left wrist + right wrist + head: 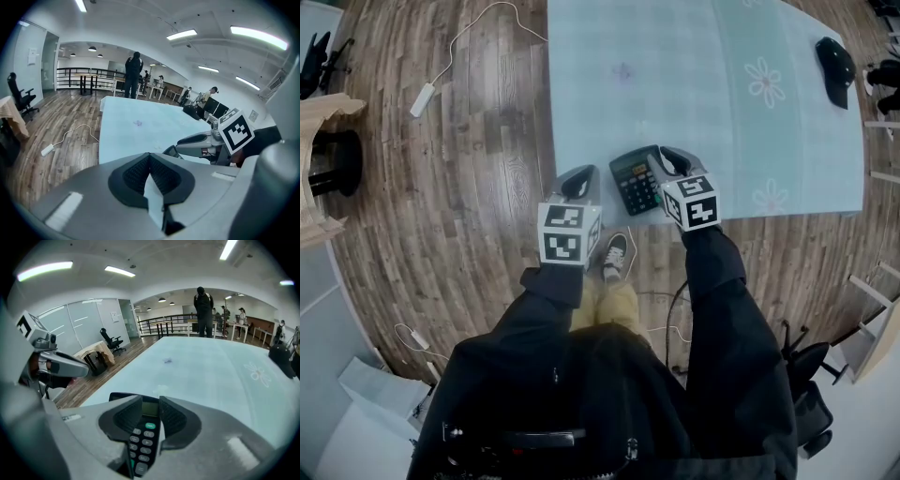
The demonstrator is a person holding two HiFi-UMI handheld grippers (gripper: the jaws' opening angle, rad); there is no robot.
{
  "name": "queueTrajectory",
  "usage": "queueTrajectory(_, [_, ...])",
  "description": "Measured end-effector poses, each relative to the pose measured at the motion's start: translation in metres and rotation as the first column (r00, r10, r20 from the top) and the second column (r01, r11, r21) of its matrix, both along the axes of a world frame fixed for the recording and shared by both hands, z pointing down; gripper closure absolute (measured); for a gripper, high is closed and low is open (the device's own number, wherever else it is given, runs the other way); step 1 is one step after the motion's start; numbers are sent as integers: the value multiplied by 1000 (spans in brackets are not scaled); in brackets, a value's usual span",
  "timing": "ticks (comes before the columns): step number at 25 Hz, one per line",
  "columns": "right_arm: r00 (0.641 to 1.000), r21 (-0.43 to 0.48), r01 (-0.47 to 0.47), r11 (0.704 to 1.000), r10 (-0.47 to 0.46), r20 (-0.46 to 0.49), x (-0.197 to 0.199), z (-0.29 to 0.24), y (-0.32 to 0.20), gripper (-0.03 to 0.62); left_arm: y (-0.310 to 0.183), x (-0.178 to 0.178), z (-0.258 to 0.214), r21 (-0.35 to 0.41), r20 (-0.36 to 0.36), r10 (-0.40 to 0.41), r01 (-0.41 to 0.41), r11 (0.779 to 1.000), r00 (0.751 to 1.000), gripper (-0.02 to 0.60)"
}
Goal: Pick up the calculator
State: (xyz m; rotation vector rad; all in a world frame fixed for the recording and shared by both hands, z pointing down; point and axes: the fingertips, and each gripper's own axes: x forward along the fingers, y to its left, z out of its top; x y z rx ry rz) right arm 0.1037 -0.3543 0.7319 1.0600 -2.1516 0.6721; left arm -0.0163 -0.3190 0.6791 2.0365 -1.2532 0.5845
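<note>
Sleeves (727,281): mine, dark, running down to both tools.
Right gripper (151,401): jaws spread over the calculator (635,181), pads clear of it.
Calculator: flat at the pale blue table's (675,75) near edge.
Left gripper (150,157): tips pressed together, empty.

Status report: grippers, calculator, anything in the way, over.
Left gripper jaws shut, empty, at the table corner. Right gripper jaws open over the calculator, not gripping. It lies flat at the near edge. Nothing blocking.
</note>
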Motion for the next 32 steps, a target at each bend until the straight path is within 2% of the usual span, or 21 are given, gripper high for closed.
queueTrajectory(6, [994,-86,81,993,-73,87,-3,17,-9,372,-2,-7,11,-23,10,-7,7,1000,1000,583])
queueTrajectory(10, [970,-174,189,966,-156,189,-17,28,-5,345,3,-11,15,-34,11,-13,13,999,1000,583])
queueTrajectory(14, [939,-247,256,934,-180,292,-24,37,0,333,9,-16,19,-45,18,-17,18,999,1000,581])
queueTrajectory(20, [917,-263,283,922,-180,357,-24,32,3,383,17,-25,20,-51,20,-29,30,998,999,583])
queueTrajectory(26, [889,-232,305,924,-189,417,-21,9,19,488,17,-23,13,-38,10,-25,25,999,1000,582])
queueTrajectory(28, [879,-228,288,930,-162,449,-23,1,26,523,16,-22,10,-31,9,-24,24,999,1000,583])
queueTrajectory(32, [879,-202,179,963,-65,472,-20,-14,35,534,19,-19,0,-24,11,-25,26,999,1000,583])
